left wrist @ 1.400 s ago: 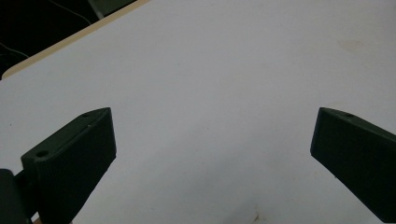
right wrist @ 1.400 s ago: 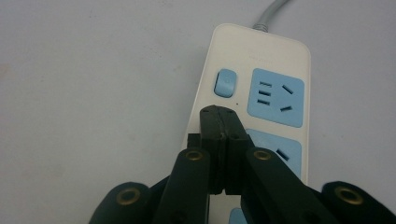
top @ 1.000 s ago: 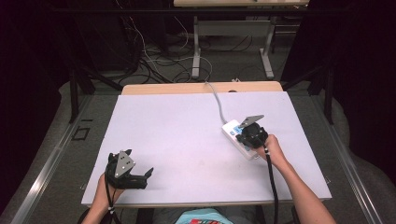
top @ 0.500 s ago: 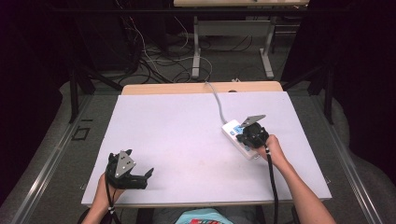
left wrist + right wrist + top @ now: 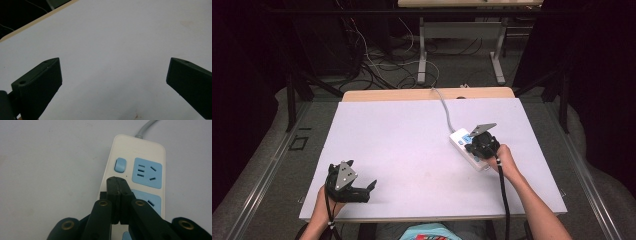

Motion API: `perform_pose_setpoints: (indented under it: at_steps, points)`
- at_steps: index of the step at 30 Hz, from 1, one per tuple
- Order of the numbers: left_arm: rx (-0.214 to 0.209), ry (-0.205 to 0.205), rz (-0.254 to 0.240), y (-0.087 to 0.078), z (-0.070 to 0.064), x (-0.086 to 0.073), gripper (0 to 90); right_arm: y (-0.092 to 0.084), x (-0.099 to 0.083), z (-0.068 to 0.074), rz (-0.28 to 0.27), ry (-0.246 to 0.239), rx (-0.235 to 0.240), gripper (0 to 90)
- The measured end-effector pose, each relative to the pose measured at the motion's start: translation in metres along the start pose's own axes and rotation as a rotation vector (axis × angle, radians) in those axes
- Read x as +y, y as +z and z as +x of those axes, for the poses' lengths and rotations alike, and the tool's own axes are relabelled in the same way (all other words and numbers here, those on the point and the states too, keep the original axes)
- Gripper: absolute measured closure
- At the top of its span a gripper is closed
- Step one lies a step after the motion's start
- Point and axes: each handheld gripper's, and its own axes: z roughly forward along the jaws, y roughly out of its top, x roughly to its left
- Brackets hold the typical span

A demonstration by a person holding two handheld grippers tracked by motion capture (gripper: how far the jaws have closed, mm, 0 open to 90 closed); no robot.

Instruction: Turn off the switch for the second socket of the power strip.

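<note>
Jaws of the right gripper [image 5: 117, 181] are pressing flat together with nothing between them, their tips hovering over the white plastic power strip with light-blue sockets [image 5: 147, 173] — just below its small blue rocker switch [image 5: 120, 165]; that strip is lying on the right half of the white table sheet [image 5: 412, 145], its grey cable [image 5: 444, 107] running off the far edge; the left gripper [image 5: 113, 82] is resting near the front left corner, jaws standing wide apart over bare sheet — gripping nothing.
</note>
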Motion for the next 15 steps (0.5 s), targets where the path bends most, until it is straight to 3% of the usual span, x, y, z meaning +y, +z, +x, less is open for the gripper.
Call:
perform_pose_setpoints:
  at_steps: [3, 4, 15]
  points:
    - [0.003, 0.002, 0.001, -0.0001, 0.0001, 0.0001, 0.1, -0.0025, -0.0001, -0.002, -0.023, 0.017, 0.016, 90.0]
    - [0.002, 0.002, 0.001, -0.0001, 0.0, 0.0001, 0.1, -0.0032, 0.0006, -0.0018, -0.002, 0.021, 0.021, 90.0]
    - [0.004, 0.001, 0.0, -0.0005, 0.0, -0.0002, 0.1, -0.0012, 0.0007, -0.0009, -0.026, 0.011, 0.017, 90.0]
